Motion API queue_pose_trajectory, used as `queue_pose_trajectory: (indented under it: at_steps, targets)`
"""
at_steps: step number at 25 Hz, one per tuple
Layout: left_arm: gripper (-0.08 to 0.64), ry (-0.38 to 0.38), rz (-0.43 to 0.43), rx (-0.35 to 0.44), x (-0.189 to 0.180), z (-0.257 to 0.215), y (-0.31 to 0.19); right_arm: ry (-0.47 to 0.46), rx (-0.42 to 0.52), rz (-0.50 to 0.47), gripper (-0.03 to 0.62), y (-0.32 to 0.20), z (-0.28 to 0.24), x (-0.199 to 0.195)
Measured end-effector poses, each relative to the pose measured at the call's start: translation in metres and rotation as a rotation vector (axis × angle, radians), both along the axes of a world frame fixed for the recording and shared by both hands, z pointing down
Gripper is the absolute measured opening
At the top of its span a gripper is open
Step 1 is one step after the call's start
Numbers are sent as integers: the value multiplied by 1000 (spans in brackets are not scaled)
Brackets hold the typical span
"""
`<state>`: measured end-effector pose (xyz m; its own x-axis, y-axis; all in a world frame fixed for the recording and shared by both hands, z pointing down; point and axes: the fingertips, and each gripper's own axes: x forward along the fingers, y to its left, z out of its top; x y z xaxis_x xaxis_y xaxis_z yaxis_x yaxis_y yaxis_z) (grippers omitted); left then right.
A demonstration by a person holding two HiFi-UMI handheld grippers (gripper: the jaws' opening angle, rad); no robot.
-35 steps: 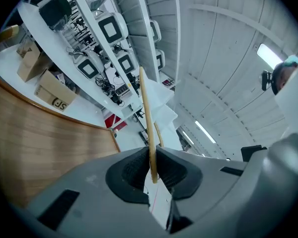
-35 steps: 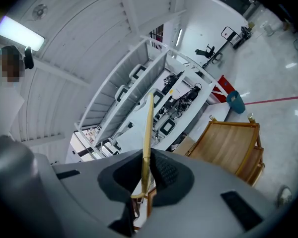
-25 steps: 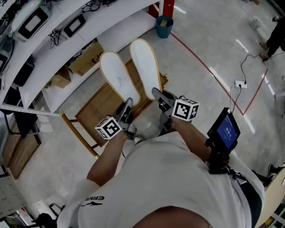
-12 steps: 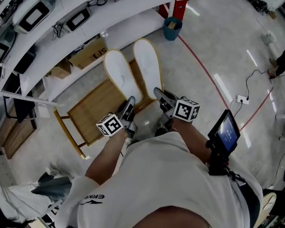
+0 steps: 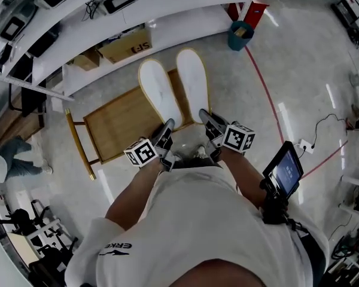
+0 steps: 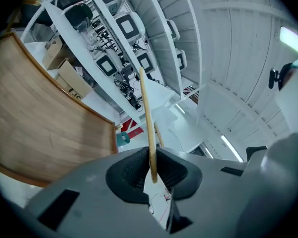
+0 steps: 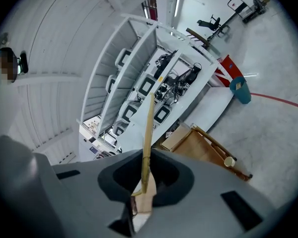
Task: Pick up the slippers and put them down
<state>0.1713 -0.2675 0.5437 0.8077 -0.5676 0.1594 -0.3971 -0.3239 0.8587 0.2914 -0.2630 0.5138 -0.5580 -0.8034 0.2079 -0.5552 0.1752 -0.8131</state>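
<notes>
Near: left tongs [image 5: 166, 129] clamped on left slipper [image 5: 158, 93] at its heel edge; right tongs [image 5: 205, 118] likewise on right slipper [image 5: 192, 78]. Both are white, thin, probably light and floppy. Beyond, beneath: wooden chair [image 5: 116, 123].

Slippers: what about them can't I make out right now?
- Head view: the near ends of the left slipper and right slipper are hidden inside the left gripper and right gripper.
- Head view: from overhead, the gap between the slippers and the chair cannot be judged, and their undersides are hidden.
- Both gripper views: each slipper shows edge-on, only as a thin tan line.
</notes>
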Motion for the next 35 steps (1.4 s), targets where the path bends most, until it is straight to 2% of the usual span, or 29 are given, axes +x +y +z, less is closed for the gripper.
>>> queue_pose_trajectory:
  at_steps: [11,14,18,24,35]
  targets:
    - [34,-18,-24,-87,-9,35,-1,20,-106,-63,34,-5,34,-9]
    - [34,-3,-20,-117,-7,41,3,22,-139,-72,34,-3,46,-12]
    - [34,-36,-19,-149,-2,56,7,31,-190,-84,34,2,70,-7]
    - [34,-25,-24,-216,4,85,14,31,-246,-108,34,4,95,-4]
    - [34,-56,-37,-303,8,127,20,46,-349,-166,34,5,137,-7]
